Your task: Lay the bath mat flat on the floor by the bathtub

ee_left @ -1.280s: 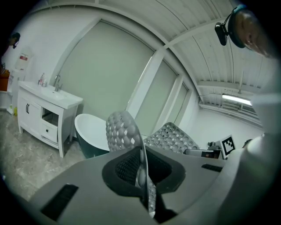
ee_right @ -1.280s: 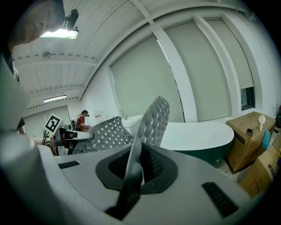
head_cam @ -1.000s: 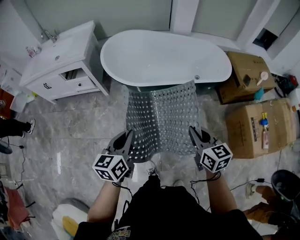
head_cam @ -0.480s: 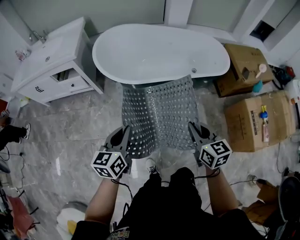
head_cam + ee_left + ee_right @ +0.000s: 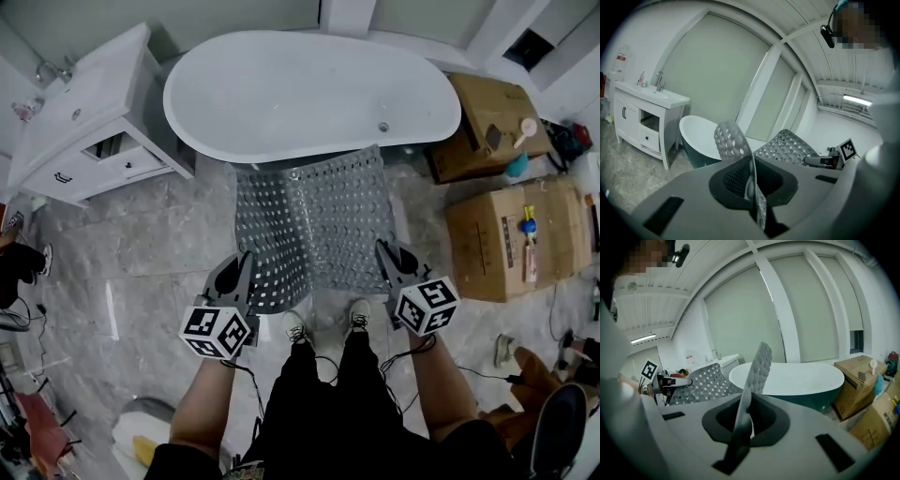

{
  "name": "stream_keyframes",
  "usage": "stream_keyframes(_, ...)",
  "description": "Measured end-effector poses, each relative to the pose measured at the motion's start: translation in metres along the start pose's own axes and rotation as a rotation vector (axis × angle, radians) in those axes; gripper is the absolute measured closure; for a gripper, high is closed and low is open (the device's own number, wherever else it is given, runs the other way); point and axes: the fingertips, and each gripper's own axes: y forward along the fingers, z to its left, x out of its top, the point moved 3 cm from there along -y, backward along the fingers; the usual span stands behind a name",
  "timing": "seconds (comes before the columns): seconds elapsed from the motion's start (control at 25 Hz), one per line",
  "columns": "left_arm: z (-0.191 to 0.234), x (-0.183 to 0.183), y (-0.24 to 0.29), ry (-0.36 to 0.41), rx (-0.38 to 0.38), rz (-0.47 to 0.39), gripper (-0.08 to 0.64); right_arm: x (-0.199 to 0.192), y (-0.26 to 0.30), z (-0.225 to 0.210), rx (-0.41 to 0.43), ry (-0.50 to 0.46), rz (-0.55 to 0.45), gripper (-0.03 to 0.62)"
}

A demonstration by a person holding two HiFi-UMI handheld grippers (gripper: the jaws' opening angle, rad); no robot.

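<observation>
A clear, perforated bath mat hangs spread in the air between my two grippers, in front of the white bathtub. My left gripper is shut on the mat's near left corner, and my right gripper is shut on its near right corner. The mat's far edge reaches toward the tub's side. In the left gripper view the mat's edge rises out of the shut jaws. The right gripper view shows the mat pinched the same way, with the tub behind.
A white vanity with a sink stands left of the tub. Cardboard boxes sit to the right on the grey marble floor. The person's shoes are just behind the mat. Cables trail on the floor at the right.
The person has stepped closer to the tub with the mat held out; both feet now show below it. Both grippers keep their hold on the corners.
</observation>
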Motion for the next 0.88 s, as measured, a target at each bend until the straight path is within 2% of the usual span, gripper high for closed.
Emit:
stream_keyframes(0.32,-0.008,-0.043,0.056,0.023,0.056,0.037,0.528,-0.032,0.026,-0.065,0.024,-0.015,0.053,0.561)
stream_keyframes(0.6,-0.008,-0.095,0.119,-0.001,0.111,0.069,0.528,-0.079,0.057,-0.137,0.031,-0.032,0.076,0.561)
stream_keyframes(0.88,0.012,-0.149,0.173,0.024,0.145,0.079,0.528,-0.135,0.09,-0.19,0.015,-0.03,0.09,0.561)
